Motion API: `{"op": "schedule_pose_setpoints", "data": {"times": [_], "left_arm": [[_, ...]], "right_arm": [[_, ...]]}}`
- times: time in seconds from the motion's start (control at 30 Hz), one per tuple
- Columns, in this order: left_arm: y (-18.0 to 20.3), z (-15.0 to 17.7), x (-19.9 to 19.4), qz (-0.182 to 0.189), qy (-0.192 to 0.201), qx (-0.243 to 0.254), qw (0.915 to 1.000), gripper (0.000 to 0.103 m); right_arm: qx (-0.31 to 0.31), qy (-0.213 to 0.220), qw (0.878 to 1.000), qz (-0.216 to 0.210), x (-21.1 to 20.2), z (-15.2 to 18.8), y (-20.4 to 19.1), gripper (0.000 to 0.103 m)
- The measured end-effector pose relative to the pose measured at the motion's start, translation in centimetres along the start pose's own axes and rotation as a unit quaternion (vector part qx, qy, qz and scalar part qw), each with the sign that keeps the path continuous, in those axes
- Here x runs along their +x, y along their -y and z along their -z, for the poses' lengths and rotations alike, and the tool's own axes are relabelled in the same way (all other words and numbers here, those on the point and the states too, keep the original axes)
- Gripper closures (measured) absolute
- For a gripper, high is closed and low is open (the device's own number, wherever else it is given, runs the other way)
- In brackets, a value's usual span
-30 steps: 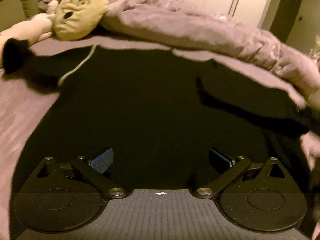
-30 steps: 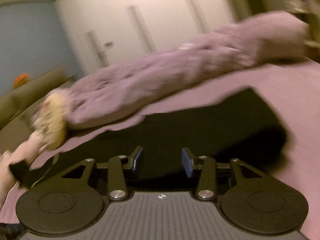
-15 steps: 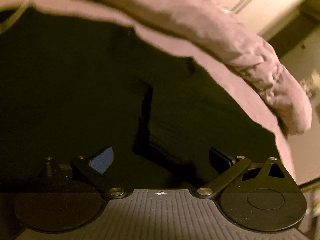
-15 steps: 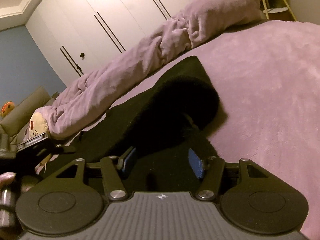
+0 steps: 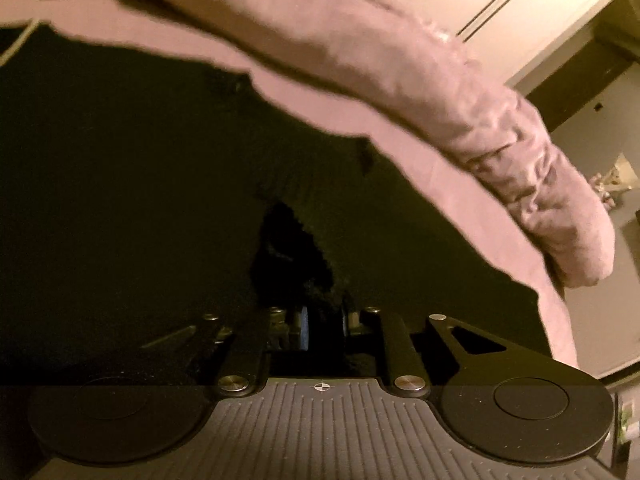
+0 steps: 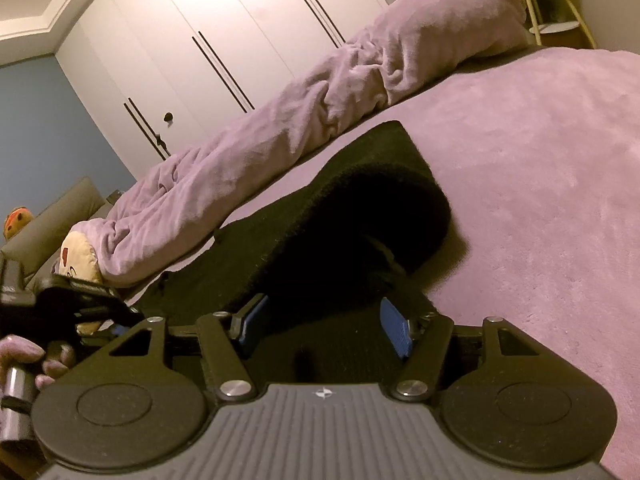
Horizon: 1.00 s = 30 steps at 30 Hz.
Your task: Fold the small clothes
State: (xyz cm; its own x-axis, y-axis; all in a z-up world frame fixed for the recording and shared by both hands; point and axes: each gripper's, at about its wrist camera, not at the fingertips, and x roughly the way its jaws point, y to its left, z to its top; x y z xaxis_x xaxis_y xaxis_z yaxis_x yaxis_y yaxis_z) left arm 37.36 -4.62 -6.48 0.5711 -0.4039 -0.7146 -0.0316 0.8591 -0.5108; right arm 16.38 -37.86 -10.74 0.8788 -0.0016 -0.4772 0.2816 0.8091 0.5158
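A black sweater [image 5: 140,200] lies spread on the purple bed [image 5: 352,116]. In the left wrist view my left gripper [image 5: 323,326] is shut on a fold of the sweater's black fabric near the sleeve. In the right wrist view the sweater's sleeve [image 6: 360,216] lies bunched in front of my right gripper [image 6: 324,326], which is open with its blue pads on either side of the black cloth. The left gripper also shows in the right wrist view [image 6: 80,296], at the far left with the person's hand.
A rolled purple duvet [image 6: 320,92] runs along the far side of the bed. A cream plush toy [image 6: 78,260] lies at its left end. White wardrobe doors [image 6: 208,40] stand behind. A small side table [image 6: 556,8] is at the far right.
My left gripper has closed on the sweater fabric; it was open before. My right gripper has moved closer to the bunched sleeve and stays open.
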Motion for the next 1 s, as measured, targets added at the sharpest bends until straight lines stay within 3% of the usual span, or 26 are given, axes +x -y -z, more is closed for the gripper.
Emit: {"op": "schedule_pose_setpoints", "data": {"times": [0.1, 0.27, 0.37, 0.43, 0.5, 0.63, 0.67, 0.77, 0.87, 1.0], "left_arm": [[1.2, -0.7, -1.8, -0.006, 0.026, 0.033, 0.9991, 0.087], [1.9, -2.5, -5.9, -0.035, 0.102, 0.074, 0.9914, 0.087], [0.7, -3.1, -7.8, -0.076, 0.156, 0.082, 0.9814, 0.086], [-0.6, -3.2, -8.1, -0.115, 0.173, 0.088, 0.9742, 0.080], [-1.7, -2.9, -7.3, -0.142, 0.152, 0.101, 0.9729, 0.065], [-3.5, -1.7, -5.9, -0.157, 0.116, 0.109, 0.9747, 0.034], [-3.8, -1.6, -5.4, -0.158, 0.110, 0.101, 0.9760, 0.032], [-5.1, -1.8, -4.2, -0.145, 0.085, 0.070, 0.9833, 0.031], [-6.2, -1.8, -3.1, -0.161, 0.070, 0.041, 0.9835, 0.032], [-7.8, -1.6, -1.8, -0.180, 0.042, 0.019, 0.9826, 0.061]], "right_arm": [[0.001, 0.002, 1.000, -0.001, 0.0, 0.0, 0.1, 0.041], [0.001, 0.003, 1.000, 0.000, 0.0, 0.1, 0.0, 0.041], [0.000, 0.003, 1.000, 0.002, 0.1, 0.1, 0.0, 0.041], [0.000, 0.003, 1.000, 0.003, 0.1, 0.1, -0.1, 0.041], [-0.003, 0.002, 1.000, 0.005, 0.2, 0.1, -0.2, 0.041], [-0.008, 0.003, 1.000, 0.008, 0.3, 0.1, -0.4, 0.039], [-0.010, 0.003, 1.000, 0.008, 0.4, 0.1, -0.4, 0.039], [-0.018, 0.003, 1.000, 0.011, 0.5, 0.1, -0.6, 0.038], [-0.024, 0.003, 1.000, 0.012, 0.7, 0.1, -0.8, 0.037], [-0.023, 0.005, 1.000, 0.011, 0.8, 0.0, -0.9, 0.037]]}}
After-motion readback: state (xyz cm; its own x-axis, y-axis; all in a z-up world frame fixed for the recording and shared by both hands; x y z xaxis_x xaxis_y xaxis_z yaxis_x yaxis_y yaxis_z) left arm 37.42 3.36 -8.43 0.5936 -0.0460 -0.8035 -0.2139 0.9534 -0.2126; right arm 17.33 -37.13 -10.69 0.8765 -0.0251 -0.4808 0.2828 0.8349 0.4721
